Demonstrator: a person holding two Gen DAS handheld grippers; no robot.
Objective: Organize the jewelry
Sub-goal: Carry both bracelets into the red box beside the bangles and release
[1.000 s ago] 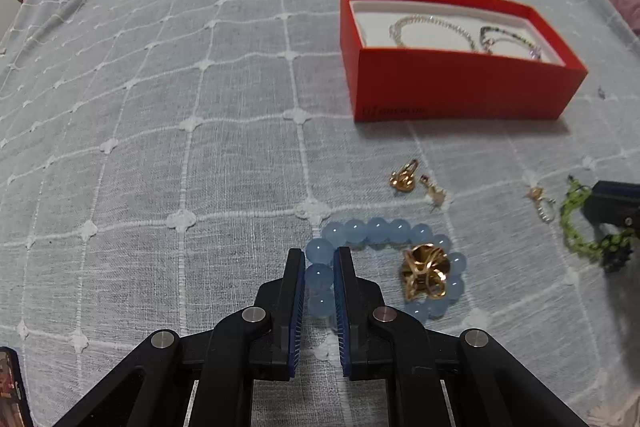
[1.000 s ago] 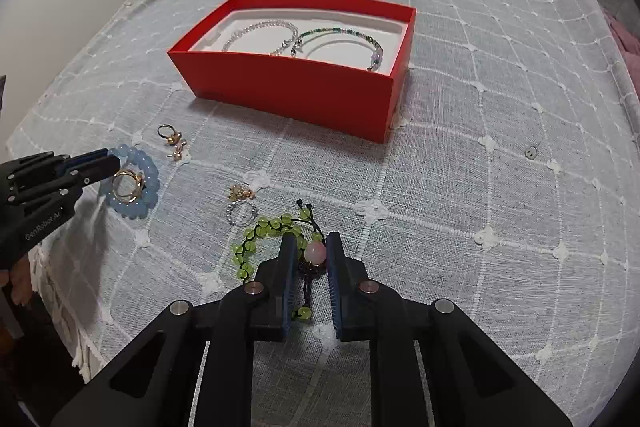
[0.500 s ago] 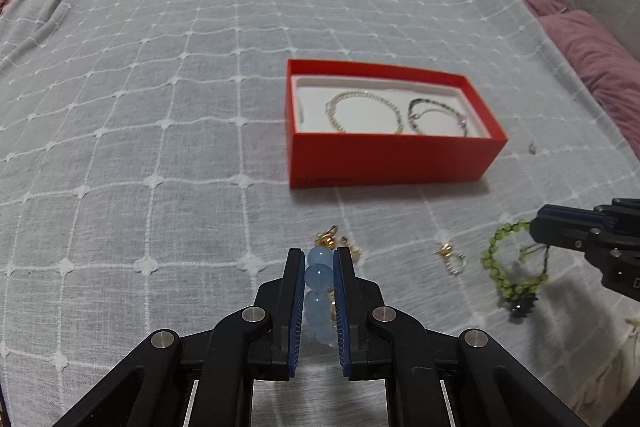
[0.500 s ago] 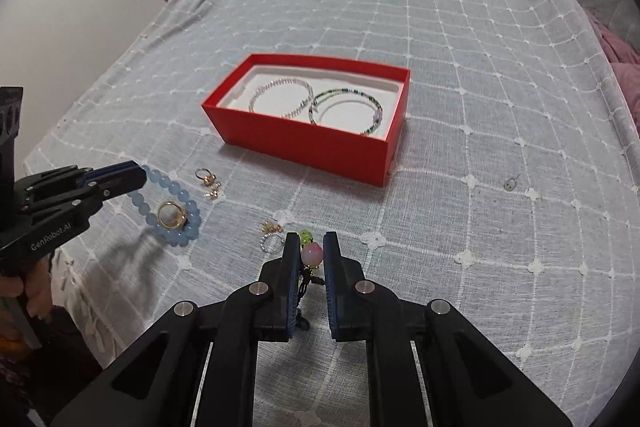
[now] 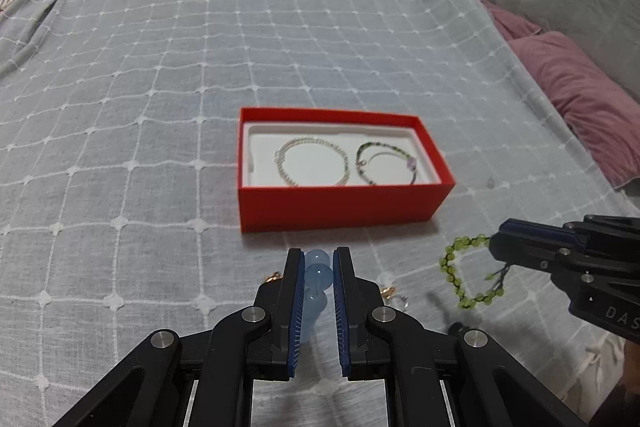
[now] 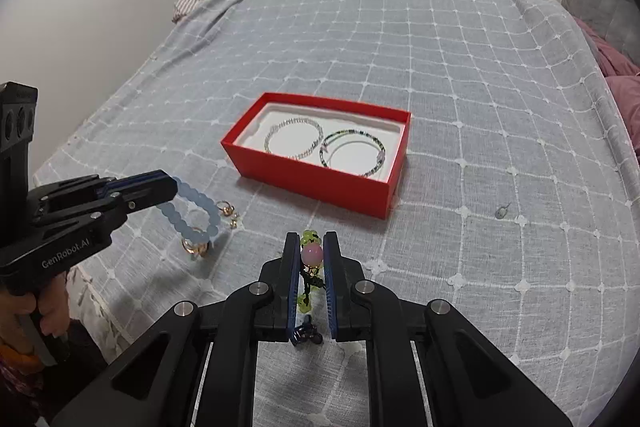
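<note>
The left gripper (image 5: 317, 259) is nearly pressed together, its blue pads pinching a pale blue bead bracelet (image 5: 317, 273) by a couple of beads; in the right wrist view the rest of that loop (image 6: 195, 209) hangs down from the tips, clear of the bed's grey checked bedspread (image 6: 460, 99), with a gold ring (image 6: 195, 247) at its lowest point, though whether the ring hangs on the loop or lies on the cloth is hard to tell. The right gripper (image 6: 312, 247) is likewise almost closed, clamped on the pink bead of a green bead bracelet (image 6: 311, 254), whose green beads and dark cord dangle between and below the fingers; from the left wrist view the green loop (image 5: 464, 275) hangs off the tips of that gripper (image 5: 496, 241). Both grippers point downward at a slant toward the red box (image 5: 340, 205), which sits on the bedspread ahead of them. In its white tray lie a silver bracelet (image 5: 312, 161) and a dark beaded bracelet (image 5: 386, 163), side by side. A person's hand (image 6: 36, 311) grips the left handle. Small gold earrings (image 6: 228, 213) lie on the cloth near the blue loop.
</note>
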